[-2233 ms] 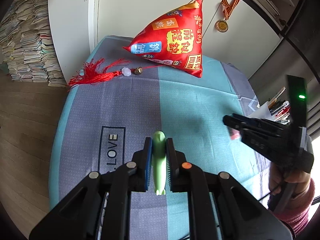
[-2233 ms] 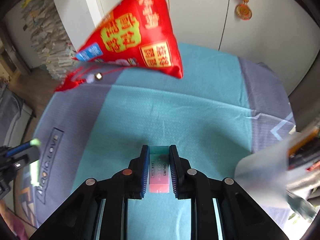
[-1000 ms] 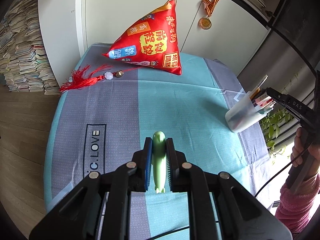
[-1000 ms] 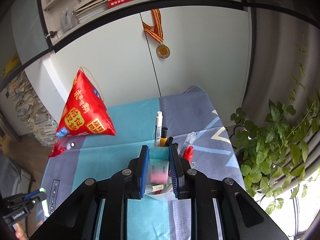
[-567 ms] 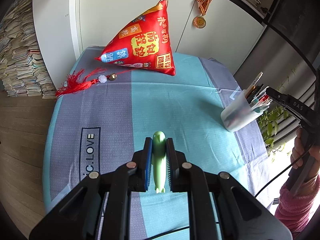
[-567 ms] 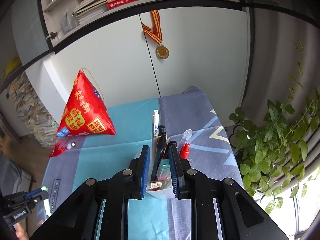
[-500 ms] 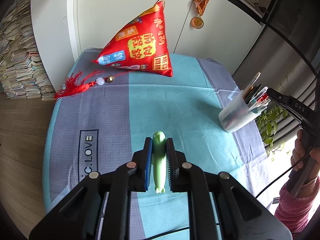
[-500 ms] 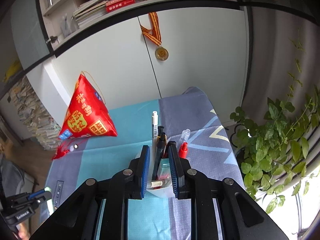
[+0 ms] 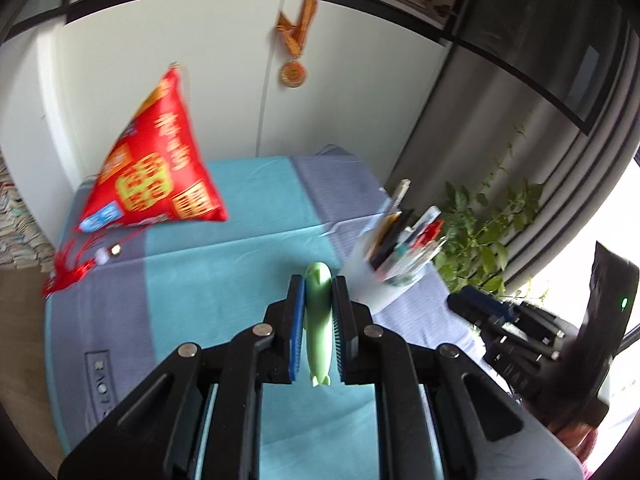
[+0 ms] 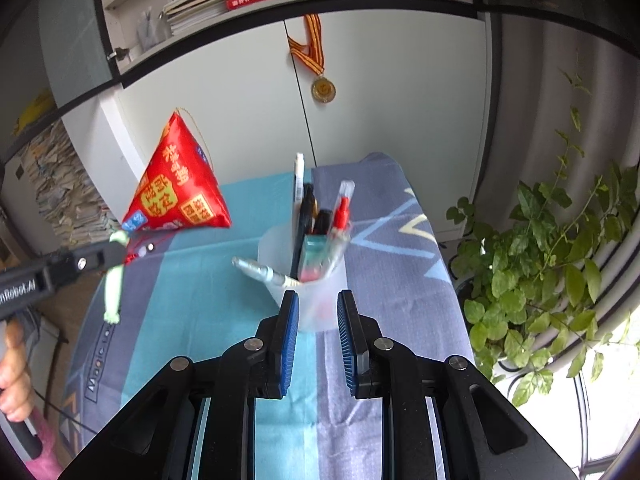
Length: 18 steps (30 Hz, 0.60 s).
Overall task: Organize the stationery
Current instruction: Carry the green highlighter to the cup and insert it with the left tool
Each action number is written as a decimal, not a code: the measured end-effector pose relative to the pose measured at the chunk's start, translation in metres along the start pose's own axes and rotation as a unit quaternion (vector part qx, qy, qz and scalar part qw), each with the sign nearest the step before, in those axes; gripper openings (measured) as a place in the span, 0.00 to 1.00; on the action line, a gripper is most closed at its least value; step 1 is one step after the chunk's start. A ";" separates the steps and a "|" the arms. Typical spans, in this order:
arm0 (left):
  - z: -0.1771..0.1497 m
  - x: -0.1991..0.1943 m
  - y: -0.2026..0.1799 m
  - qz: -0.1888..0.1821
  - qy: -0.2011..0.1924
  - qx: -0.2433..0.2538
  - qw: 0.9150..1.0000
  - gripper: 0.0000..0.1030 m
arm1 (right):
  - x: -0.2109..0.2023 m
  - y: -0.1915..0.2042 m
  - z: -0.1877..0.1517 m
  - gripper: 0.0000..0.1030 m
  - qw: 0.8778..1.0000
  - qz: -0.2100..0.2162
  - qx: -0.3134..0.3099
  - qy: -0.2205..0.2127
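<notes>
My left gripper (image 9: 318,280) is shut on a pale green pen (image 9: 318,320) with a fish-tail end, held above the blue and grey tablecloth (image 9: 240,280). The translucent pen cup (image 9: 368,276), full of pens, stands just right of its fingertips. In the right wrist view the cup (image 10: 276,256) is straight ahead of my right gripper (image 10: 318,300), whose pads stand a little apart with nothing between them. A pink and teal eraser (image 10: 314,256) sits inside the cup. At the left of that view, the left gripper (image 10: 116,252) holds the green pen (image 10: 113,284).
A red pyramid cushion (image 9: 156,176) with a red tassel (image 9: 68,272) lies at the back left of the table. A leafy plant (image 10: 560,264) stands past the table's right edge. White cabinet doors with a hanging medal (image 10: 323,90) close the back.
My left gripper has swung right and upward with the green pen, bringing the cup close. My right gripper has drawn back from the cup; the eraser it held now sits in the cup.
</notes>
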<state>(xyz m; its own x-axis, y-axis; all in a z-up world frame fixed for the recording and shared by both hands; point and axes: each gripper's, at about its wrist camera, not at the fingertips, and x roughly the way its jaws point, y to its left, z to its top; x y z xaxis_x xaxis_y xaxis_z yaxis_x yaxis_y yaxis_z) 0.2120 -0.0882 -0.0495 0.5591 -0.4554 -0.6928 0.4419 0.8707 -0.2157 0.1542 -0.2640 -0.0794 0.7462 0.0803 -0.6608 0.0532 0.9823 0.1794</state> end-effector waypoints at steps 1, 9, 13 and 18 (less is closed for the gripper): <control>0.005 0.003 -0.006 -0.003 -0.004 0.005 1.000 0.11 | 0.001 -0.002 -0.001 0.20 1.000 0.000 0.003 0.003; 0.039 0.044 -0.033 -0.018 -0.028 0.012 0.999 0.11 | 0.007 -0.014 -0.007 0.20 1.000 0.009 0.024 0.009; 0.045 0.060 -0.038 -0.022 -0.029 0.002 0.999 0.11 | 0.011 -0.019 -0.006 0.20 0.999 0.012 0.031 0.011; 0.046 0.075 -0.042 -0.020 -0.031 0.007 0.999 0.11 | 0.010 -0.026 -0.004 0.20 0.999 0.015 0.042 0.005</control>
<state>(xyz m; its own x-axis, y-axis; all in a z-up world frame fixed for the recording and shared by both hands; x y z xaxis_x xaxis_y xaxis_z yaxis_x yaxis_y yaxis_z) 0.2678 -0.1679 -0.0605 0.5835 -0.4999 -0.6400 0.4731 0.8498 -0.2324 0.1576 -0.2875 -0.0941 0.7422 0.1122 -0.6607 0.0861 0.9617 0.2600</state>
